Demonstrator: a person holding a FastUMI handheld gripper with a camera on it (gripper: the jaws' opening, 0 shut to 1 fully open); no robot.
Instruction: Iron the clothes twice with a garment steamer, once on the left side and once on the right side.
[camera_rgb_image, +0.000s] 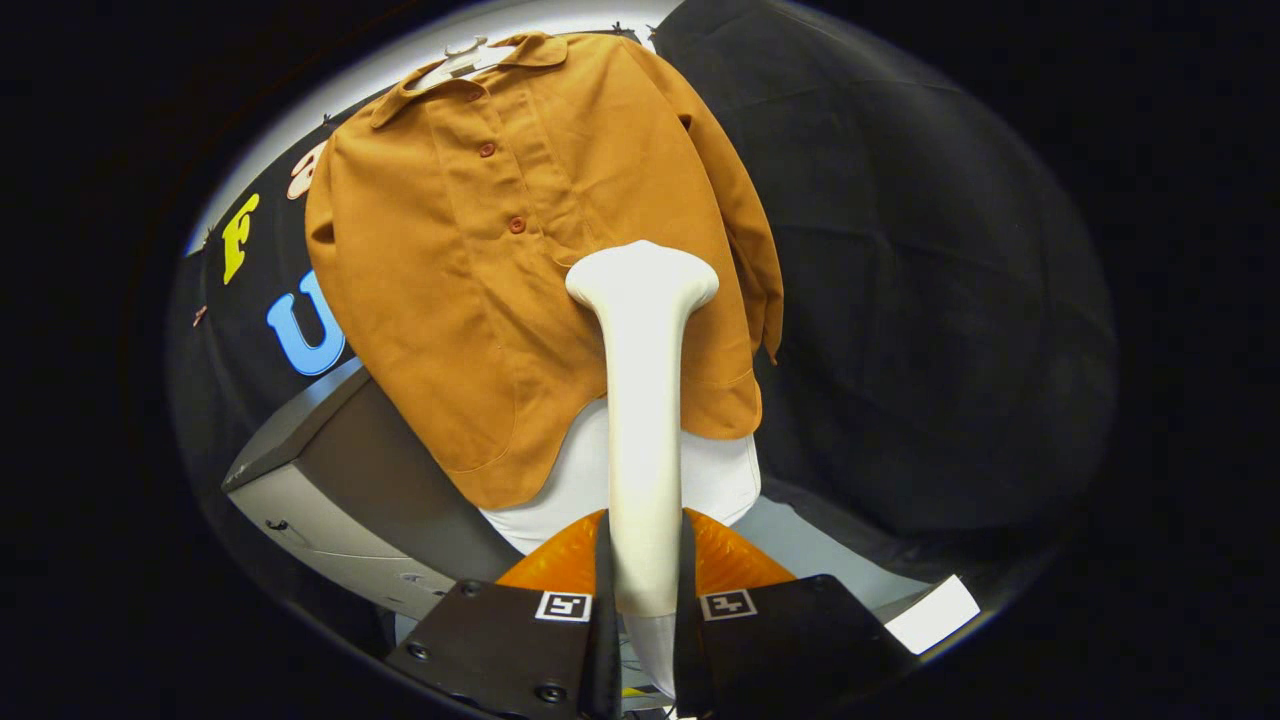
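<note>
My tongs (642, 610) are clenched on the handle of the garment steamer (643, 400), whose head rests against the lower front of the brown shirt (470, 270) hanging on a hanger (462, 58). For an even pass, I judge the head should stay flat to the cloth, travelling slowly along one side.

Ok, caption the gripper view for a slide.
Claw shut on white garment steamer, its head against the hanging brown shirt.
</note>
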